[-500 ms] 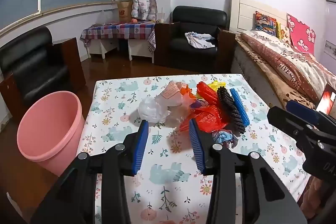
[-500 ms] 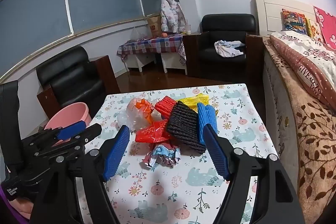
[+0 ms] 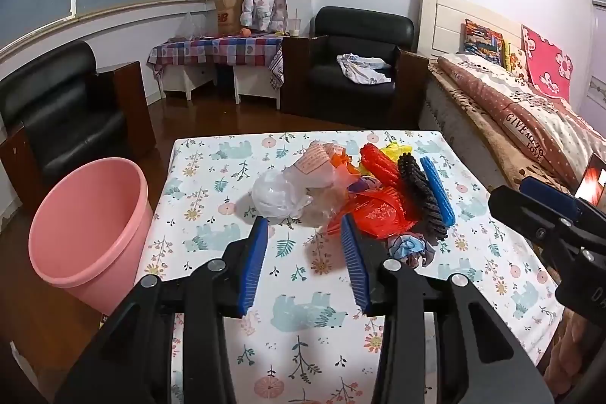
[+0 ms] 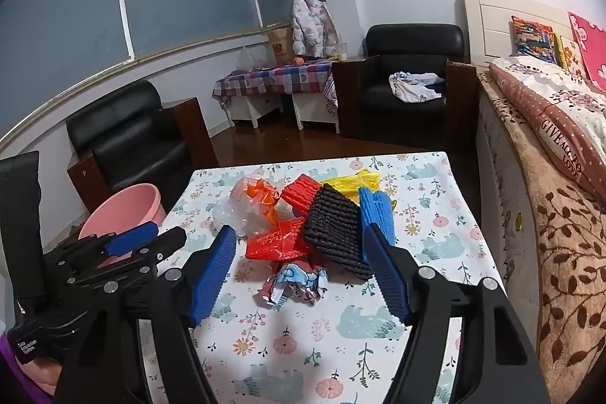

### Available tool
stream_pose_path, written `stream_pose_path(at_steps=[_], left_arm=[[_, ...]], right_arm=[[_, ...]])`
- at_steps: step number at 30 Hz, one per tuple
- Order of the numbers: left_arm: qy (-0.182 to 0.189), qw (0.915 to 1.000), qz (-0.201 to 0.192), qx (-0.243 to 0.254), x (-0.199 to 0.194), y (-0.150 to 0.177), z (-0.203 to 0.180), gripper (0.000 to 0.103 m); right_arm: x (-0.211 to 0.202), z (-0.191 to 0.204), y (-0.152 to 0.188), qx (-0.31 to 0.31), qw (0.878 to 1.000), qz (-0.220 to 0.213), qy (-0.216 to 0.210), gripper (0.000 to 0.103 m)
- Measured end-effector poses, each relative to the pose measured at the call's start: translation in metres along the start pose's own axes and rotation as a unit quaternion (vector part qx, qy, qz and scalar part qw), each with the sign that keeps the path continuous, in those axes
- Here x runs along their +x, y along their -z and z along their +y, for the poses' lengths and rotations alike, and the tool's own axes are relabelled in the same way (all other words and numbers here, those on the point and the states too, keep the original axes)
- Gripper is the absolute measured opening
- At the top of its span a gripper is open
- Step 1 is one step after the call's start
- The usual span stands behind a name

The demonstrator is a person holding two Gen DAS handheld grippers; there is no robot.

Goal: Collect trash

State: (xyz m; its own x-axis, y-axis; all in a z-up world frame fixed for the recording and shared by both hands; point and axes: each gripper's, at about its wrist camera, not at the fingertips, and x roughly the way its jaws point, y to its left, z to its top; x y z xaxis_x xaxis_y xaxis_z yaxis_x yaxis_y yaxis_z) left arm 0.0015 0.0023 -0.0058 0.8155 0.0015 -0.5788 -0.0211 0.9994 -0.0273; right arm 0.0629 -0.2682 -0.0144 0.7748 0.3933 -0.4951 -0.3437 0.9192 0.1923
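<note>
Both tools are hovering over the near part of the surface (image 3: 212, 177), short of the trash pile (image 4: 314, 214). Left tool (image 3: 303, 233) is standing wide with nothing between its blue pads, facing the clear plastic bag (image 3: 276, 195). Right tool (image 4: 299, 248) is gaping wide and empty above the crumpled paper (image 4: 297, 284). Left of the surface, a pink bin (image 3: 87, 226) is sitting on the floor.

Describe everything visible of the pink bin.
The pink bin is a round, smooth, plastic-looking tub with a rolled rim, tapering toward its base. It stands upright on the dark wood floor, beside the table's left edge; contact with the tablecloth cannot be told. What shows of its inside looks empty. In the right wrist view the left gripper partly hides it.
</note>
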Motion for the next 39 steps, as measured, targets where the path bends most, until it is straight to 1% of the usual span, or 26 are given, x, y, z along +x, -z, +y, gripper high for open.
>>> stream_pose_path(at_steps=[6, 13, 24, 31, 39], left_arm=[[0.000, 1.0000, 0.006, -0.004, 0.007, 0.002, 0.004, 0.041], [-0.001, 1.0000, 0.006, -0.005, 0.006, 0.003, 0.004, 0.041], [-0.001, 0.9999, 0.008, -0.007, 0.006, 0.002, 0.005, 0.041], [0.008, 0.9998, 0.011, -0.016, 0.005, 0.005, 0.010, 0.041], [0.017, 0.9995, 0.017, -0.021, 0.007, 0.004, 0.014, 0.041]], right_arm=[[0.002, 0.002, 0.001, 0.000, 1.000, 0.006, -0.005, 0.066], [0.003, 0.003, 0.002, -0.001, 1.000, 0.010, -0.009, 0.063], [0.001, 0.001, 0.002, 0.003, 1.000, 0.010, -0.004, 0.057], [-0.001, -0.003, 0.003, 0.005, 1.000, 0.013, -0.004, 0.053], [-0.001, -0.009, 0.003, 0.013, 1.000, 0.014, -0.004, 0.052]])
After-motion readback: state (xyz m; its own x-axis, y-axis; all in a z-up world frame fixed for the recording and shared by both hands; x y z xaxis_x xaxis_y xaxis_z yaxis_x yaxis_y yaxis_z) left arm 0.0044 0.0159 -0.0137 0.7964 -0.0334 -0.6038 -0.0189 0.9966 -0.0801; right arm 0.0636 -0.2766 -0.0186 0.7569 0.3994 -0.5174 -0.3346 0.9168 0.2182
